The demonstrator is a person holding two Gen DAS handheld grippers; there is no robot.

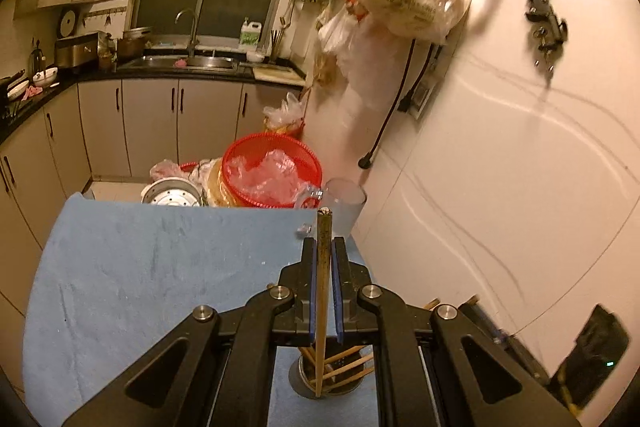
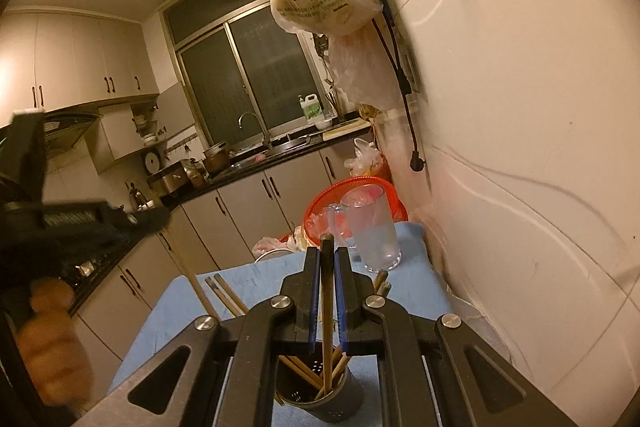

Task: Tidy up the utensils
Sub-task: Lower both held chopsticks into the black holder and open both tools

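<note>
Both grippers, left point(image 1: 324, 259) and right point(image 2: 328, 267), pinch one chopstick point(image 1: 323, 291) each upright over the holder point(image 2: 320, 399), apparently to drop them in.

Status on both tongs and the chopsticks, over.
Left tongs shut on chopstick. Right tongs shut on chopstick. Both over holder. Path clear.
</note>
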